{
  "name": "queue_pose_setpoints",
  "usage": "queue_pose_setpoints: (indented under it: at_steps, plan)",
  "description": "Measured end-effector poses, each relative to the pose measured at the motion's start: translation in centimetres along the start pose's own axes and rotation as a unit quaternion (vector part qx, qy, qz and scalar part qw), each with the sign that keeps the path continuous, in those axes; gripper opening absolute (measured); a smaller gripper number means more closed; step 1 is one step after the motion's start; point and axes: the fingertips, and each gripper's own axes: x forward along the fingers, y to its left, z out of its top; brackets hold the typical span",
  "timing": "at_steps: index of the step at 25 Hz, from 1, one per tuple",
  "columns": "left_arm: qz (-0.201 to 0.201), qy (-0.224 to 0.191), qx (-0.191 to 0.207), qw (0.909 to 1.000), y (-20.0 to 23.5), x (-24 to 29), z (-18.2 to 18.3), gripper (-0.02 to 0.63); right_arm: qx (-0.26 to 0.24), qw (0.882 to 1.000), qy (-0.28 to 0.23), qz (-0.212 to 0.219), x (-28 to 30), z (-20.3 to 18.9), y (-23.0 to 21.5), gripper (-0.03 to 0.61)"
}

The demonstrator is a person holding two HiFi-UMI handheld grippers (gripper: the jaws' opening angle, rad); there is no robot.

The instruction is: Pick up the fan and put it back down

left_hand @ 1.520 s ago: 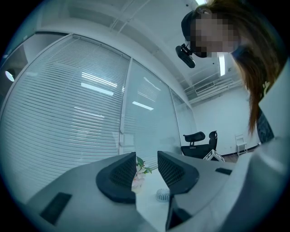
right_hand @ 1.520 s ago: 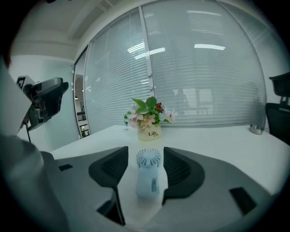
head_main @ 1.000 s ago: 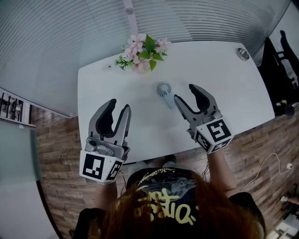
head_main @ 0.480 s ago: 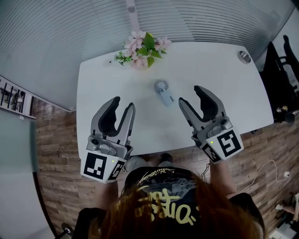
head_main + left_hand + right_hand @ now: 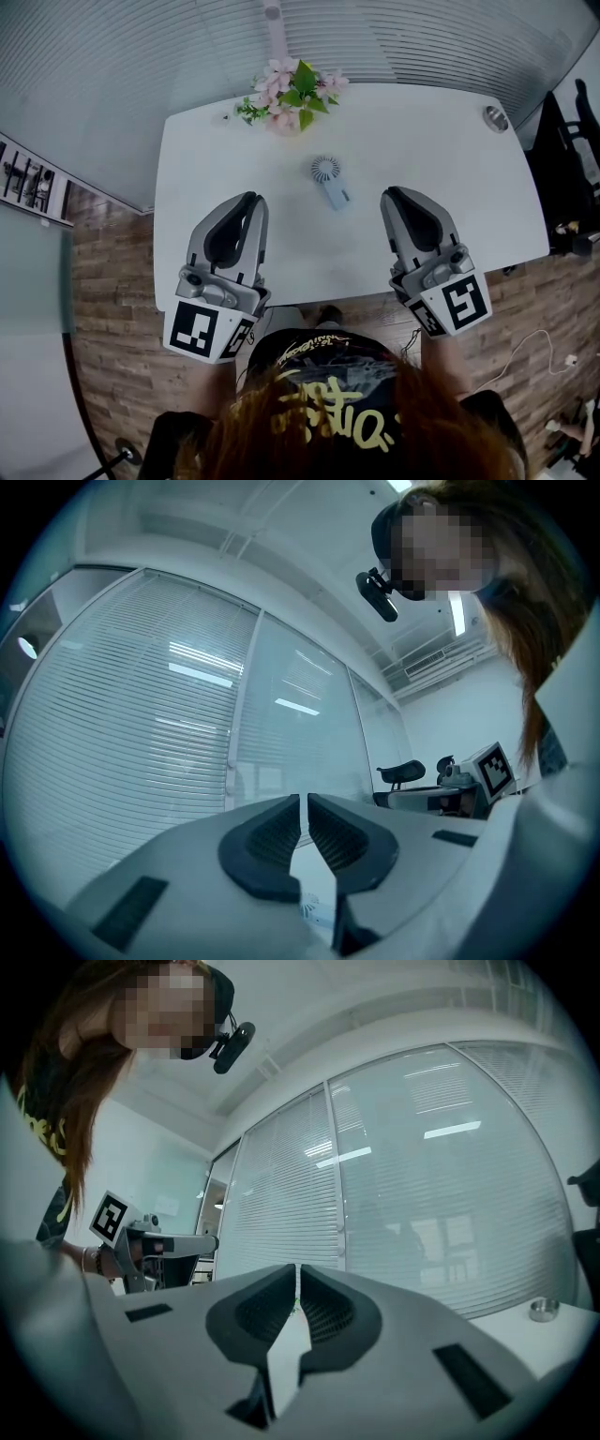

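A small pale-blue handheld fan (image 5: 329,179) lies flat on the white table (image 5: 441,150), near its middle, round head towards the far side. My left gripper (image 5: 255,200) hovers over the table's front left, its jaws having just closed with nothing between them. My right gripper (image 5: 388,196) hovers at the front right, a hand's width right of the fan; its jaws have also just closed, empty. Both point slightly upward, so the gripper views show mostly blinds; a sliver of the fan (image 5: 310,909) peeks below the left jaws.
A bunch of pink flowers (image 5: 292,97) with green leaves sits at the table's far edge. A small round metal dish (image 5: 496,118) is at the far right corner. Black office chairs (image 5: 567,141) stand right of the table. Glass walls with blinds lie behind.
Both grippers went from open to shut, holding nothing. The right gripper drew back and to the right, away from the fan; the left shifted slightly. The fan stayed on the table.
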Motion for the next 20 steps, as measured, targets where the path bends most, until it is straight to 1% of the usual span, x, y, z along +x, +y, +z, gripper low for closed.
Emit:
queue_pose_setpoints:
  at_steps: [3, 6, 9, 20]
  plan:
    - [0.001, 0.004, -0.001, 1.0, -0.2, 0.0, -0.2, -0.003, 0.003, 1.0, -0.007, 0.006, -0.1, 0.3, 0.2, 0.008]
    - [0.004, 0.009, 0.0, 1.0, -0.3, -0.1, -0.4, -0.009, 0.024, 0.999, -0.031, 0.017, -0.2, 1.2, 0.7, 0.003]
    - [0.004, 0.01, -0.002, 0.9999, -0.5, -0.2, -0.6, -0.009, 0.014, 1.0, -0.02, 0.01, -0.8, 0.5, 0.5, 0.003]
    - [-0.002, 0.009, -0.001, 1.0, -1.0, -0.5, -0.7, -0.009, 0.013, 0.999, -0.027, 0.014, -1.0, 0.9, 1.2, 0.003]
